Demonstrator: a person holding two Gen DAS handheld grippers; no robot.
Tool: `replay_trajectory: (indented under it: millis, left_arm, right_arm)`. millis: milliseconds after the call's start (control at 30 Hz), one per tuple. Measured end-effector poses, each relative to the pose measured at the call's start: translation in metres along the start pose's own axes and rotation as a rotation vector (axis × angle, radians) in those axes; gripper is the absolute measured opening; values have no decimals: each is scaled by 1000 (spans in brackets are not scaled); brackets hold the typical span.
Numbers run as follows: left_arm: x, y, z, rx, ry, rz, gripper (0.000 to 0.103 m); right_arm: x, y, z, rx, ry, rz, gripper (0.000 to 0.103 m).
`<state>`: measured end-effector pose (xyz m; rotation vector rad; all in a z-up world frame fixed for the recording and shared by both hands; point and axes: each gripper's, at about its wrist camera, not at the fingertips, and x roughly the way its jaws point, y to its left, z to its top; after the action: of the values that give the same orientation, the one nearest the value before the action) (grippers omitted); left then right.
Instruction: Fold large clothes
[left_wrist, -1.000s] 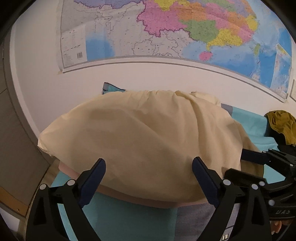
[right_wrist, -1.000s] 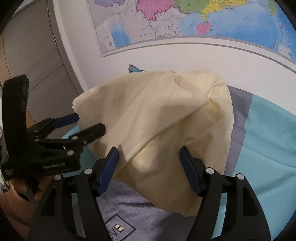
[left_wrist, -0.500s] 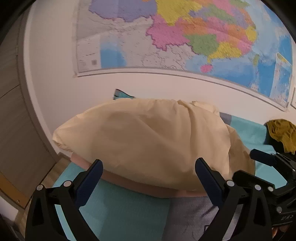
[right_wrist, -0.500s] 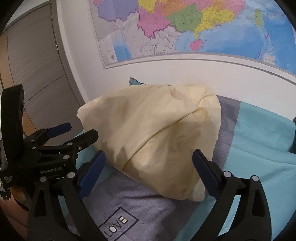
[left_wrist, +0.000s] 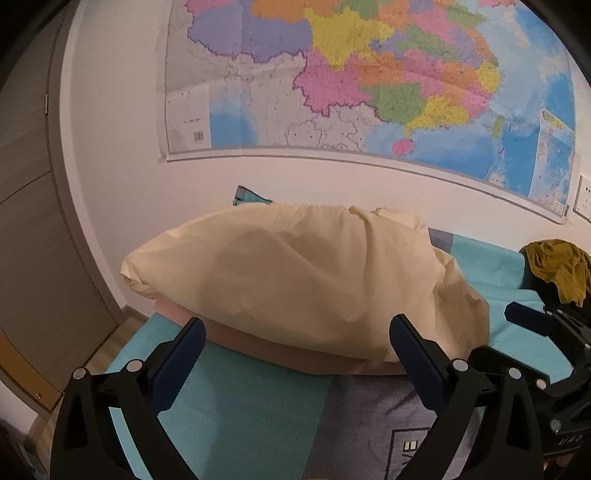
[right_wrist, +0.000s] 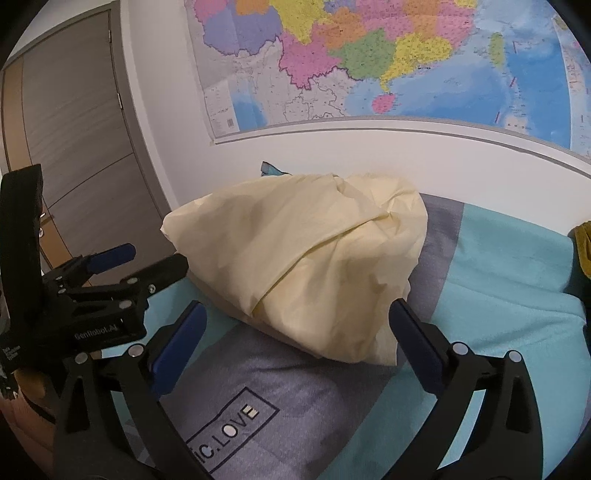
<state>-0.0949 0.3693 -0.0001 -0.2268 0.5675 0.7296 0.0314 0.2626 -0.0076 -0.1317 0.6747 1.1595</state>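
Note:
A large cream-yellow cloth (left_wrist: 306, 284) lies folded in a puffy heap on the bed, over a pink layer (left_wrist: 280, 350) that shows at its near edge. It also shows in the right wrist view (right_wrist: 314, 266). My left gripper (left_wrist: 297, 345) is open and empty, just short of the heap's near edge. My right gripper (right_wrist: 295, 332) is open and empty, in front of the heap's near corner. The left gripper also shows at the left of the right wrist view (right_wrist: 140, 260), and the right gripper at the right edge of the left wrist view (left_wrist: 532, 328).
The bed has a teal and grey cover (right_wrist: 498, 295) with a printed "LOVE" patch (right_wrist: 232, 428). An olive-green garment (left_wrist: 557, 269) lies at the far right. A wall map (left_wrist: 369, 81) hangs behind the bed, and a wooden door (right_wrist: 70, 147) stands at left.
Both grippers have pulled back from the cream cloth and tilted up. The right gripper's jaws have opened wider. The cloth has settled into a lower heap, with the pink layer showing beneath.

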Motion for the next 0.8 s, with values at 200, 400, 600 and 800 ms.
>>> replay_trajectory:
  millis: [200,400,600,800]
  left_arm:
    - [-11,-2,-2,-13,-18,8,96]
    - [-17,-5,-6,-16,-15,5,96]
    - [-26,-5,-10,-23,-23,15,96]
    - [-30,-3,-14,-28,-21,15,96]
  right_arm:
    - [-10,1,-4,-8,-11,-4,97]
    - [-18,4,-8,-16,-11,0,97]
    - [-24,9,-12,-39,-16,1,97]
    - [-32,13,-16,-39,-27,2,97]
